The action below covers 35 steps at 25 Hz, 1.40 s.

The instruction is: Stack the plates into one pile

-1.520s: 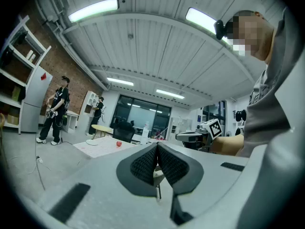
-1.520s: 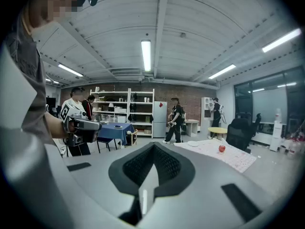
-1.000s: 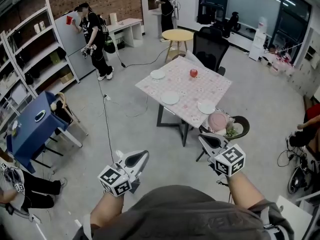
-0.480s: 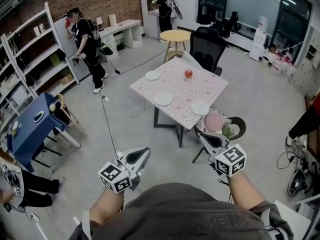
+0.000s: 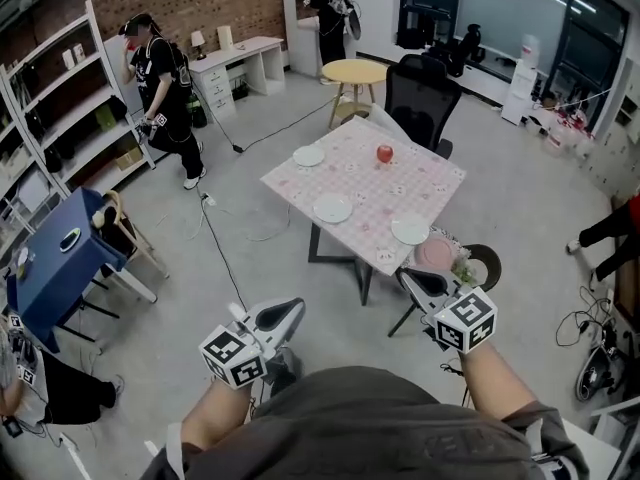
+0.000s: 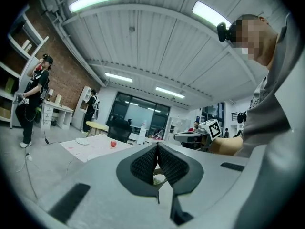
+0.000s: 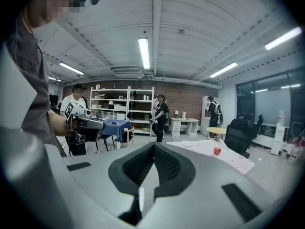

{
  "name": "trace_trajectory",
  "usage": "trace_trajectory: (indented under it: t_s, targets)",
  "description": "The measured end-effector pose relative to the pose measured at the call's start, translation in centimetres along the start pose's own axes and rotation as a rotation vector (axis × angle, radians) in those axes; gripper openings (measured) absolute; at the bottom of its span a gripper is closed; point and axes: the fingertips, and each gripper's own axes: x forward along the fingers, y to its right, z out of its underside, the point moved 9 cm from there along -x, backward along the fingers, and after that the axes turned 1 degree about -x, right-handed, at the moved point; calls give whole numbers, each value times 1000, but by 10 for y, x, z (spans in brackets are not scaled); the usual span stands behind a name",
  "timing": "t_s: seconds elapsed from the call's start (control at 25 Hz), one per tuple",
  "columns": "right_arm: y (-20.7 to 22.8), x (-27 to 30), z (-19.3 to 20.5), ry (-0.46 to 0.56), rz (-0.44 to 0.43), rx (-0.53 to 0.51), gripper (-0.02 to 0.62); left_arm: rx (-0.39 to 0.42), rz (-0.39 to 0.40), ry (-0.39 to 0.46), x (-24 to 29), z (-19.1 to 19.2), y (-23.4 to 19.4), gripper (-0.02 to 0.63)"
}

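Three white plates lie apart on the square table [image 5: 440, 183] with a patterned cloth: one at the far left corner [image 5: 308, 156], one at the near left edge [image 5: 332, 208], one at the near right corner [image 5: 410, 230]. A red apple [image 5: 385, 153] sits near the far side. My left gripper [image 5: 288, 311] and right gripper [image 5: 412, 279] hang low in front of me, short of the table, both shut and holding nothing. In the left gripper view the jaws [image 6: 157, 149] meet, with the table [image 6: 95, 149] far ahead. The right gripper [image 7: 153, 148] is likewise shut, with the apple [image 7: 217, 150] far off.
A chair with a pink cushion [image 5: 435, 254] stands at the table's near right corner, and a black office chair [image 5: 420, 93] at the far side. A round yellow table [image 5: 355, 70], a blue table [image 5: 50, 263], shelves [image 5: 60, 118], floor cables [image 5: 225, 258] and other people [image 5: 160, 78] surround the area.
My view has shifted slightly relative to the table. Both grippers stay shut, held the same way. The person in black at the back left has walked along the shelves.
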Motion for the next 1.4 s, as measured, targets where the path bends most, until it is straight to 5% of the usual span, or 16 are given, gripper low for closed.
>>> trace_trajectory:
  t_s: [0.48,0.68,1.12,1.4]
  targets:
    - [29,259,-76,78,40,14,-7,56,118,-34,16,-74,-284,2]
    - [51,338,-94,69,58,43,-6,46,135,-46,26,-105,-370,2]
    - [128,416,-90,18,72,105,-8,10,128,-70,88,-120,-470,2]
    - [213,445,-92,39,-29,70,-8,16,35,-72,157,-127,-487,2]
